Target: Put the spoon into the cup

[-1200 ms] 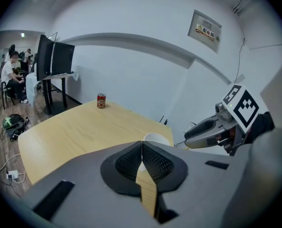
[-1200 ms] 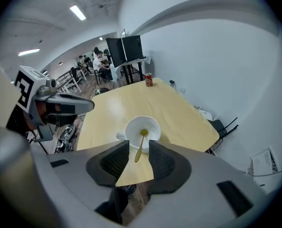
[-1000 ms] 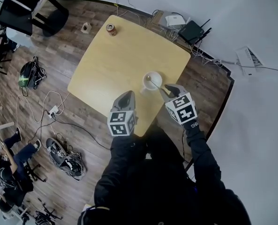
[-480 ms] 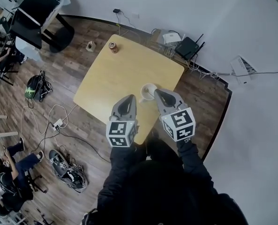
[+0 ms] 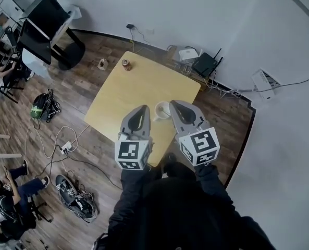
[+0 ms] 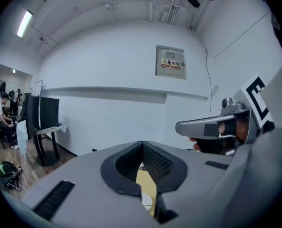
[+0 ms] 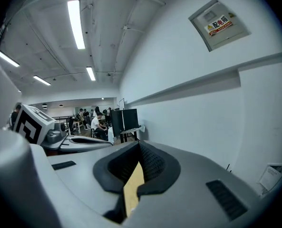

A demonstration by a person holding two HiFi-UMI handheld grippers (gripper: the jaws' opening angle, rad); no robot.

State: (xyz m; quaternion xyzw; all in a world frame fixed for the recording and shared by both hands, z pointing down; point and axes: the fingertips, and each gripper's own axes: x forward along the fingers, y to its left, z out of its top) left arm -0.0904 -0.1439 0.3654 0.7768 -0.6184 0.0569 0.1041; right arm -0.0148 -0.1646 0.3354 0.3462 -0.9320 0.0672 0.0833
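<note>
**Both grippers shut and empty above the cup**

The white cup (image 5: 161,110) stands on the wooden table (image 5: 138,85), close to its near right edge. From the head view it lies below and just ahead of the two tools, between their tips. It is right beside the tip of the right gripper (image 5: 175,105), which covers part of its rim, so the right hand is the nearer one. The left gripper (image 5: 140,110) points the same way, a little to the cup's left. Both pairs of jaws are pressed together with nothing between them; only a sliver of tabletop shows through the gap below the pads. The spoon is too small to make out now, so its long axis cannot be read. A soda can (image 5: 126,64) sits well apart at the far corner.

A second ago the spoon lay in the cup, its handle slanting toward the right gripper, whose jaws stood apart by it. Since then those jaws have closed and both grippers have risen toward the camera. The cup has not moved, and the task looks done.
</note>
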